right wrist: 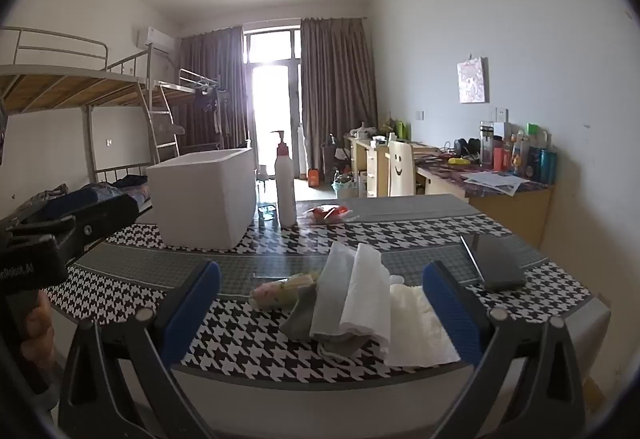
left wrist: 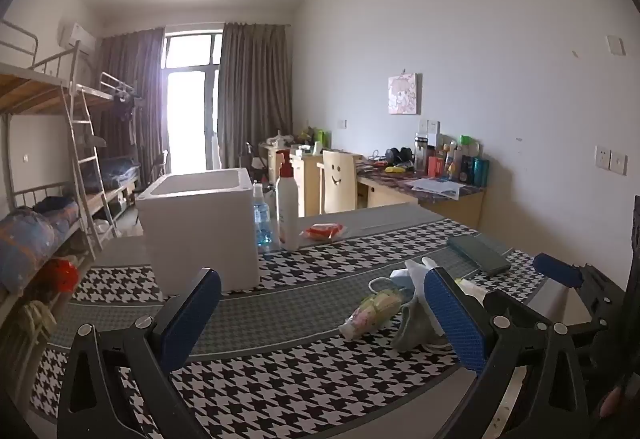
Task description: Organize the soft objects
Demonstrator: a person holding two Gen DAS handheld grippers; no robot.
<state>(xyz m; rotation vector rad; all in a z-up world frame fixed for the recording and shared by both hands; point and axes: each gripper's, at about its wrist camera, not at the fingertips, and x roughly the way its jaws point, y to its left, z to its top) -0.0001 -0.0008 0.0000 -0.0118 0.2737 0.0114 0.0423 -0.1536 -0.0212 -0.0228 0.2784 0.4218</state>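
Observation:
A pile of soft things lies on the houndstooth table: white paper towels, a grey cloth and a clear bag of pastel marshmallows. The same bag and grey cloth show in the left wrist view. A white foam box stands open-topped at the back left; it also shows in the right wrist view. My left gripper is open and empty, left of the pile. My right gripper is open and empty, with the pile between its fingers.
A white pump bottle, a blue spray bottle and a red snack packet stand behind the box. A dark phone lies at the right. Bunk beds stand at the left, cluttered desks at the right wall.

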